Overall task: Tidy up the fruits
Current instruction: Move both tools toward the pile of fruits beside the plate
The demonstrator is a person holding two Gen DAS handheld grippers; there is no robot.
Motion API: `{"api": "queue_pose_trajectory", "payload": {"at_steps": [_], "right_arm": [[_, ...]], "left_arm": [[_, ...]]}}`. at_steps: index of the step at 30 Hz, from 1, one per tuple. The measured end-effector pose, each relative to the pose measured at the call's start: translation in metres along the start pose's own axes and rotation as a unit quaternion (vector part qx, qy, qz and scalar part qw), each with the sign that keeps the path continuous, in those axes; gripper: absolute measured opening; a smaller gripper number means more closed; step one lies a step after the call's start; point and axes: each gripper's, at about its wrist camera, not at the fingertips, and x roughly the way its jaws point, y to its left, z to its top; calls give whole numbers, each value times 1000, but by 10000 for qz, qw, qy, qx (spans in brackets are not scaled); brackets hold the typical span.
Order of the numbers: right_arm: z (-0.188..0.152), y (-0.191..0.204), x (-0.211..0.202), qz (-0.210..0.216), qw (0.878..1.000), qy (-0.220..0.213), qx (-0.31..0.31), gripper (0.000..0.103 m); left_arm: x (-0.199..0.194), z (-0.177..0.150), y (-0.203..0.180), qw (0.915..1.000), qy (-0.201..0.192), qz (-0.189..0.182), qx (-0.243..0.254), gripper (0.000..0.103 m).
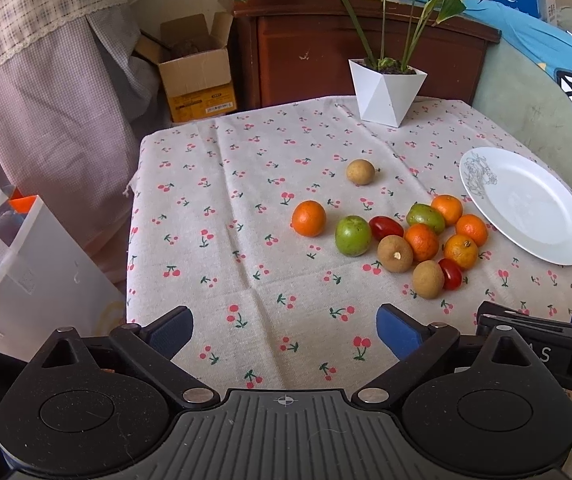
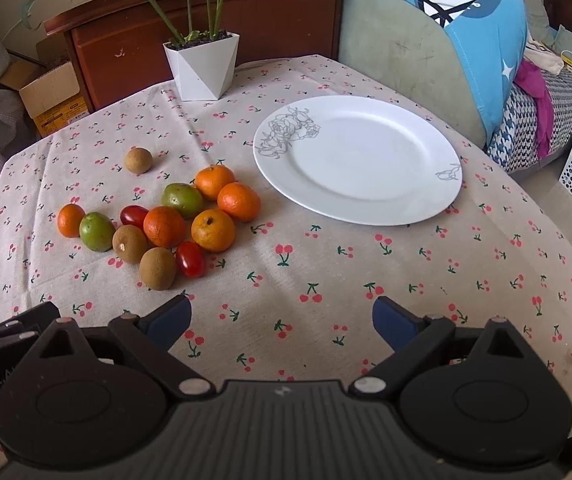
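Observation:
Several small fruits lie in a cluster (image 1: 422, 240) (image 2: 173, 224) on the cherry-print tablecloth: oranges, green fruits, brown longans and red cherry tomatoes. One orange (image 1: 308, 218) (image 2: 71, 220) sits at the cluster's left end. One longan (image 1: 360, 171) (image 2: 138, 161) lies apart, farther back. A white plate (image 1: 526, 208) (image 2: 366, 160) stands empty to the right of the fruits. My left gripper (image 1: 283, 330) is open and empty above the near cloth. My right gripper (image 2: 281, 322) is open and empty, nearer than the plate.
A white faceted pot with a green plant (image 1: 386, 92) (image 2: 203, 66) stands at the table's back. A white bag (image 1: 25, 280) and a cardboard box (image 1: 195, 76) are off the left edge. A sofa with blue cloth (image 2: 466, 40) is to the right.

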Motion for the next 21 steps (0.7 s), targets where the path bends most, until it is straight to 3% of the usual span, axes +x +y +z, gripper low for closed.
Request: {"api": "queue_pose_trajectory", "payload": {"at_steps": [13, 21], "right_arm": [[-1, 2, 0, 108, 9999, 6, -31, 95], [-1, -7, -6, 507, 9986, -109, 80, 83]], "left_arm": [[-3, 1, 0, 10000, -66, 2, 4, 93], [-9, 6, 3, 9999, -168, -18, 25, 92]]}}
